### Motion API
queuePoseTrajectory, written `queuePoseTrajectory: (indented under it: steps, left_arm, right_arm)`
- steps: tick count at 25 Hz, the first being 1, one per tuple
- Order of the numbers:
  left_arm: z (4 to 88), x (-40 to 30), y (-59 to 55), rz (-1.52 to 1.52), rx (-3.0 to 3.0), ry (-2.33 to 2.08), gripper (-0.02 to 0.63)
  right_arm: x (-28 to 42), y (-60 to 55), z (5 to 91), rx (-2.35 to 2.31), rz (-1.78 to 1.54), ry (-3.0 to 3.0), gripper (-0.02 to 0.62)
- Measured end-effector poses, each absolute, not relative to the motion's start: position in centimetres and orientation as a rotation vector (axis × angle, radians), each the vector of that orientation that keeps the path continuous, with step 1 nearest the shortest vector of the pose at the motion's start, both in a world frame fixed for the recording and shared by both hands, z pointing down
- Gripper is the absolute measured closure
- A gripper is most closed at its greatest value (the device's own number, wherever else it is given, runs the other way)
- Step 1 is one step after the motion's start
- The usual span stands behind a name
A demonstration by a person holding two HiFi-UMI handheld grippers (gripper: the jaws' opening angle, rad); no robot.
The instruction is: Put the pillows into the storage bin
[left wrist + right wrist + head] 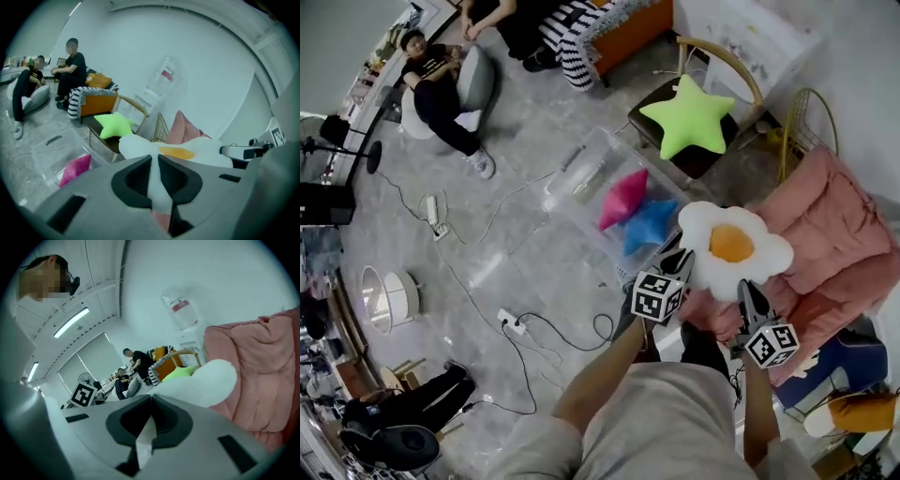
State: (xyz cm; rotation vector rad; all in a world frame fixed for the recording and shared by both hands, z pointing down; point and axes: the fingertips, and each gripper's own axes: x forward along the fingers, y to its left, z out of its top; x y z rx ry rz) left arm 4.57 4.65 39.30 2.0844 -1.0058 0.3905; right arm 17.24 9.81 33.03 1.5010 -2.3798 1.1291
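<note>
Both tools hold the egg pillow (733, 246) by its white rim. The left tool (677, 264) has its jaws nearly together on a fold, and the right tool (752, 292) pinches a thin edge. The pillow hangs over the pink blanket (825, 234), just beside the clear bin (572, 180), which already has a pink pillow (623, 199) & blue pillow (649, 225) in it.

Risk: such shallow bites may slip, esp. on the right, dropping it short of the bin, or it may snag the rim.

The green star pillow (687, 115) sits on the chair (701, 163). The bin's near corner is hidden behind the tools, and bite depth can't be judged.
</note>
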Motion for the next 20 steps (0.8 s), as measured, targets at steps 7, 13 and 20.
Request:
queuePoseTrajectory:
  steps: [7,13,20]
  left_arm:
    - [40.0,-11.8,1.3,0.27,1.932,-1.193,0.566]
    - [42.7,-22.4,-0.7,0.165,1.783,-1.296,0.566]
    - [45.9,-32.1,-1.1,0.127,1.653,-1.387,0.565]
  right_arm:
    - [2.5,2.9,34.5,1.252,1.167,-2.439,0.589]
    - [-8.0,-2.3,36.8,1.054,1.154,-2.414,0.589]
    - [-17.0,-5.7,40.9,0.92,1.27,-2.318,0.589]
